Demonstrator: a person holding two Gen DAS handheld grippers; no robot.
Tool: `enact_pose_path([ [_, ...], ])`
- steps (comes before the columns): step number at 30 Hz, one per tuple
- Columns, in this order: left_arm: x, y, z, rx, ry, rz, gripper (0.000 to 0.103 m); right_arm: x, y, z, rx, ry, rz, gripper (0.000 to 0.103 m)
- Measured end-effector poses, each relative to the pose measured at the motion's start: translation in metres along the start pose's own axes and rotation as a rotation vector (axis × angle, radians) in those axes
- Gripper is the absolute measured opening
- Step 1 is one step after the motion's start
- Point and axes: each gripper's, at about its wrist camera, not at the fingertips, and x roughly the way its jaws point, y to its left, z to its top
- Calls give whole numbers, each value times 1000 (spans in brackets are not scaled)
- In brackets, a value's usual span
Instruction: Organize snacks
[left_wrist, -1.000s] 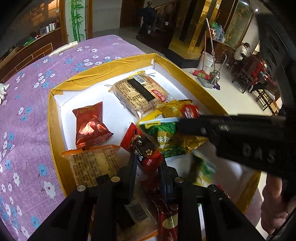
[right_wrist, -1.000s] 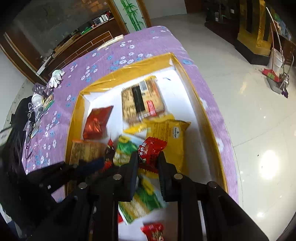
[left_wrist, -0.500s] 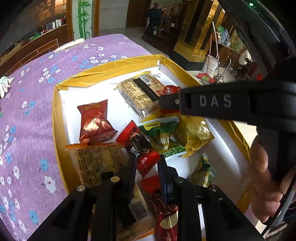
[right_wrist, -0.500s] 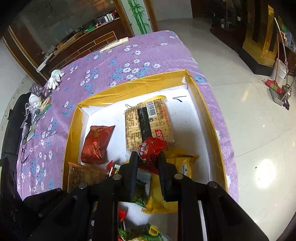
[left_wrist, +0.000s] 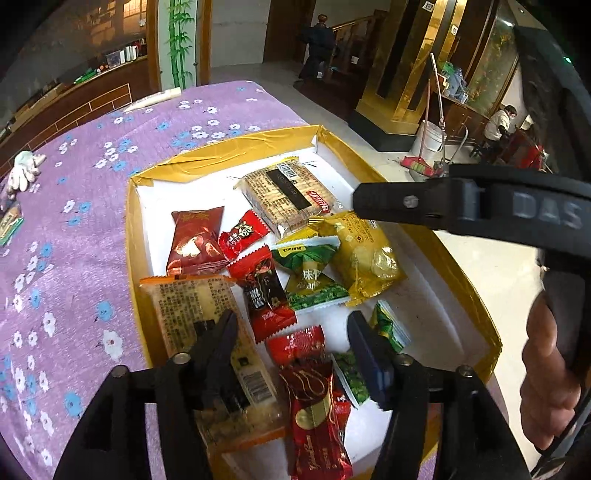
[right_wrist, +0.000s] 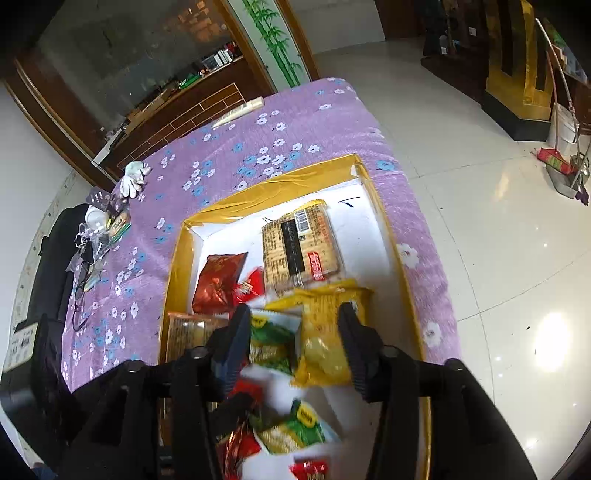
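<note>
A yellow-rimmed box (left_wrist: 221, 162) (right_wrist: 177, 266) with a white floor holds several snack packs. My left gripper (left_wrist: 291, 328) hovers over its near end, jaws opening and pressing on nothing. A red-and-black packet (left_wrist: 267, 295) lies loose just ahead of them. My right gripper (right_wrist: 295, 325) hangs above a green packet (right_wrist: 273, 332) and a yellow packet (right_wrist: 325, 332), jaws opening and not gripping. A small red packet (left_wrist: 242, 234) (right_wrist: 251, 286) rests beside a dark red bag (left_wrist: 195, 236) (right_wrist: 218, 277). A long cracker pack (left_wrist: 288, 195) (right_wrist: 299, 247) lies at the far end.
The box sits on a purple flowered cloth (left_wrist: 74, 229) at the table's right edge, with tiled floor (right_wrist: 480, 221) beyond. A white glove (right_wrist: 135, 177) and small clutter (right_wrist: 99, 229) lie far left. The right tool's black body (left_wrist: 461, 210) and a hand (left_wrist: 546, 362) cross the left view.
Both grippers went from shut to open. The left let go of the red-and-black packet. The right dropped the small red packet beside the dark red bag. Both tools rose slightly.
</note>
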Motion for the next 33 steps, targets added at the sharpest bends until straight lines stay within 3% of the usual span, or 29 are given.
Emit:
enact_pose_path([
  [3, -9, -4, -6, 17, -14, 8, 68, -15, -2, -11, 26, -38, -15, 76],
  [13, -40, 11, -39, 128, -45, 4, 72, -57, 3, -82, 153, -96, -150, 90],
  [21, -74, 51, -75, 178, -73, 43, 84, -67, 41, -155, 278, -145, -262, 97],
  [23, -81, 60, -84, 190, -85, 61, 89, -72, 54, -168, 278, -188, -306, 103],
  [33, -99, 90, -105, 213, -99, 85, 98, -77, 108, -189, 162, -228, -398, 103],
])
